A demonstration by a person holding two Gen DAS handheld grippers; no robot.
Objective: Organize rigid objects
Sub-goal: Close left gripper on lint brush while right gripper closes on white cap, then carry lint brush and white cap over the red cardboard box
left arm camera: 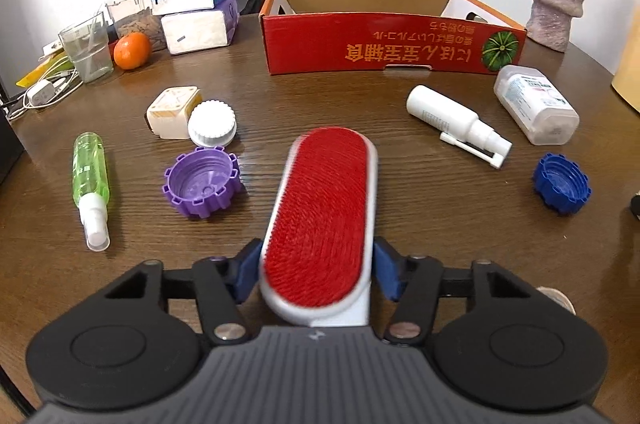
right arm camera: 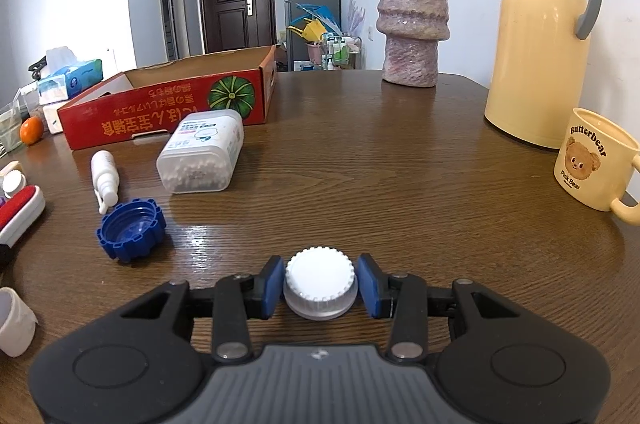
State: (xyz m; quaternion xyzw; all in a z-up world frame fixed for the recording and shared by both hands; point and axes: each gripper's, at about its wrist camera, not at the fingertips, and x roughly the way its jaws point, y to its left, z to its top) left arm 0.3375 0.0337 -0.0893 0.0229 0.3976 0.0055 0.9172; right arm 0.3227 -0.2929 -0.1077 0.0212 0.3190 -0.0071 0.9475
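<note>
Red lint brush (left arm camera: pixel 318 220) lying lengthwise on the desk (left arm camera: pixel 420 208), near end between the blue pads of the left tongs (left arm camera: pixel 316 270), pads pressed to its white sides: clenched on the brush, though slightly blurred. White ribbed cap (right arm camera: pixel 320 282) sitting on the desk between the pads of the right tongs (right arm camera: pixel 320 284); left pad touching, right pad at the ridges or a hair off, so read as grasping the cap, not with certainty. Judged step: lifting both pieces for the red cardboard box (left arm camera: pixel 392 44) standing open at the back of the desk. Best done by keeping the grip on the brush near its balance point, raising it level so the long far end does not droop or sweep the purple cap (left arm camera: pixel 202 182), then clearing the box wall before lowering. Same for the cap: squeeze across the ridges, lift straight up. Waiting nearby: blue cap (right arm camera: pixel 131 234), white spray bottle (left arm camera: pixel 456 122), clear tub of cotton swabs (right arm camera: pixel 202 152), green spray bottle (left arm camera: pixel 90 180). Legible writing: "Butterbear" and "Pink Bear" on the cream mug (right arm camera: pixel 592 164); orange Japanese lettering upside down beside a green pumpkin picture on the box front; tub label too small to read.
</note>
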